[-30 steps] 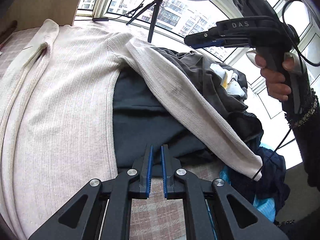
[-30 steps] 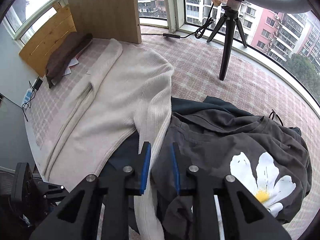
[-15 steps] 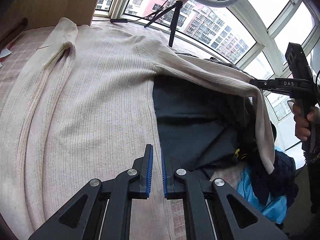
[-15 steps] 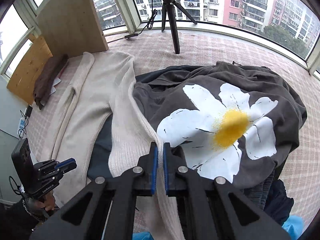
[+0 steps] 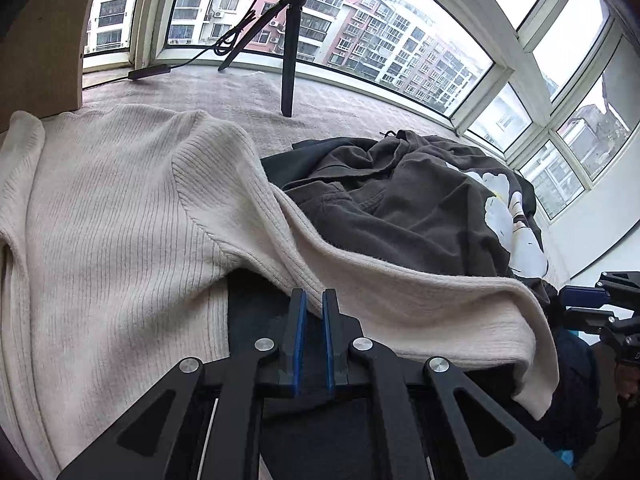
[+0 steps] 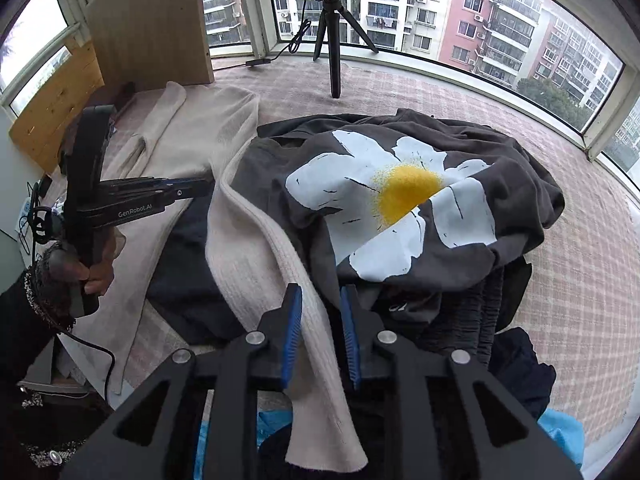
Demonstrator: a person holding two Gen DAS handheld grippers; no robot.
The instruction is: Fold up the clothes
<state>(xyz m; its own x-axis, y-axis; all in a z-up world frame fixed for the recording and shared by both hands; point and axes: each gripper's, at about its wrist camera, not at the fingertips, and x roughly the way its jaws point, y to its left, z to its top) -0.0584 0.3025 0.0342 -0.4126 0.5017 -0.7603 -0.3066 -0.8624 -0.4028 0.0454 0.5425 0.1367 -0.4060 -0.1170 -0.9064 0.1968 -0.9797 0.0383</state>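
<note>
A cream ribbed sweater [image 5: 120,240] lies spread on the checked surface. Its sleeve [image 6: 256,240] runs down over a dark garment [image 6: 184,272] and the edge of a dark grey shirt with a daisy print [image 6: 400,200]. My right gripper [image 6: 320,294] is opening. The sleeve lies between its blue pads, and the right pad stands clear of it. My left gripper [image 5: 312,308] is shut with nothing in it, its tips just short of the sleeve [image 5: 400,300] near the armpit. A hand holds the left gripper [image 6: 204,186] above the sweater's body.
A black tripod [image 6: 334,60] with a ring light stands at the back by the windows. A wooden board [image 6: 152,20] leans at the back left. More dark clothes and something blue [image 6: 560,428] are heaped at the near right. Checked surface [image 6: 480,92] shows behind the pile.
The right gripper was shut on the sleeve half a second ago and has since opened around it. The lifted sleeve has sunk onto the pile. The left gripper has moved right, toward the armpit.
</note>
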